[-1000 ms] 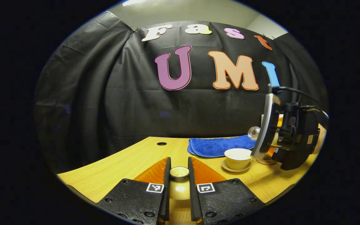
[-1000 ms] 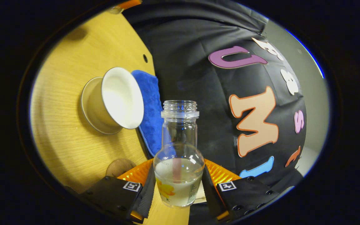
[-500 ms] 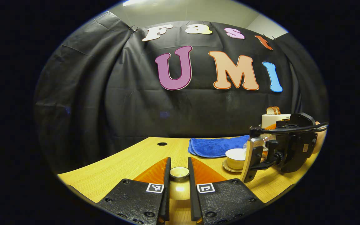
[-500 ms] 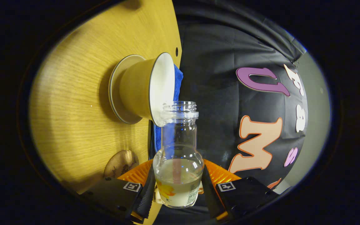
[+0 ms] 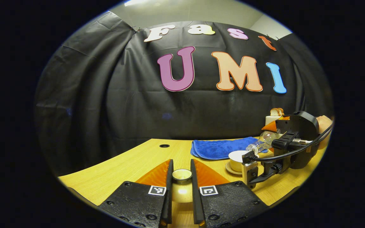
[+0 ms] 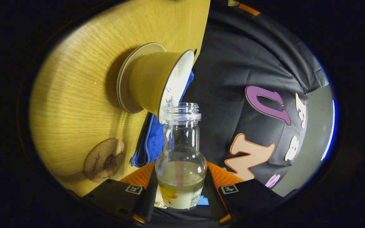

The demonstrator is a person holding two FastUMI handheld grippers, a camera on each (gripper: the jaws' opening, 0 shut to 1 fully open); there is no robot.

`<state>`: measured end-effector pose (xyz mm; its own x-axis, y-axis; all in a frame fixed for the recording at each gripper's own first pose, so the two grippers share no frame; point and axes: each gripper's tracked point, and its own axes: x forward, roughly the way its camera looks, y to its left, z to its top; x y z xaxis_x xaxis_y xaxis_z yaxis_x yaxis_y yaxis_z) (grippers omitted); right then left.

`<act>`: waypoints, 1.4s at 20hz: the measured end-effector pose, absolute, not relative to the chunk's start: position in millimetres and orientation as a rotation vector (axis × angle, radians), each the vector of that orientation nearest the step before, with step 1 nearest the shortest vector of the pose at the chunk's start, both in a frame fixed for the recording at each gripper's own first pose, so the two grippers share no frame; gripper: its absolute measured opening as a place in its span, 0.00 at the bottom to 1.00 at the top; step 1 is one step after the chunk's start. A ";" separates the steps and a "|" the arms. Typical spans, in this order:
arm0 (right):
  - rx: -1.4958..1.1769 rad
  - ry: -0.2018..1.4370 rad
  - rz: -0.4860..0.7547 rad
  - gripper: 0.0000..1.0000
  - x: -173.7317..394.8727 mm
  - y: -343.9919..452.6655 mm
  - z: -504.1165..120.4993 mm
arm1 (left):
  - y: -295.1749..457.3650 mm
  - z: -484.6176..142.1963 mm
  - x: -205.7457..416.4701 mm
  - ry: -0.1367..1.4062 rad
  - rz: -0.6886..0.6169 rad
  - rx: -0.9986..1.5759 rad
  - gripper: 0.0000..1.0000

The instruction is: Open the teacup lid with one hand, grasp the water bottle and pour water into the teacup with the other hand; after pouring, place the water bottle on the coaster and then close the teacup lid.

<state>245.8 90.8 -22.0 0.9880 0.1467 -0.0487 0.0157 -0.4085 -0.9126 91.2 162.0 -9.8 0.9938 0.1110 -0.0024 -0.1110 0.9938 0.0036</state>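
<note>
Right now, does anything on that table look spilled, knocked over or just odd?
Nothing spilled that I can see. The water bottle lies tilted over the teacup on purpose, for pouring. The teacup lid is off, held in the left gripper. The coaster lies bare.

1. The table (image 6: 74, 104) is yellow wood with thin lines in it.
2. The teacup (image 6: 152, 84) is yellow outside and white inside.
3. Its saucer (image 6: 128, 71) is pale with a dark edge.
4. The cloth (image 5: 220, 148) is bright blue.
5. The water bottle (image 6: 181, 158) is clear glass with a yellow flower on its label.
6. The coaster (image 6: 104, 160) is brown with dark writing and a dark picture.
7. The teacup lid (image 5: 182, 174) is yellow with a dark rim.
</note>
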 end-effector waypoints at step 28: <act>-2.225 -0.256 0.143 0.75 242.6 123.2 5.5 | 162.3 -10.0 91.0 0.004 0.112 0.002 0.24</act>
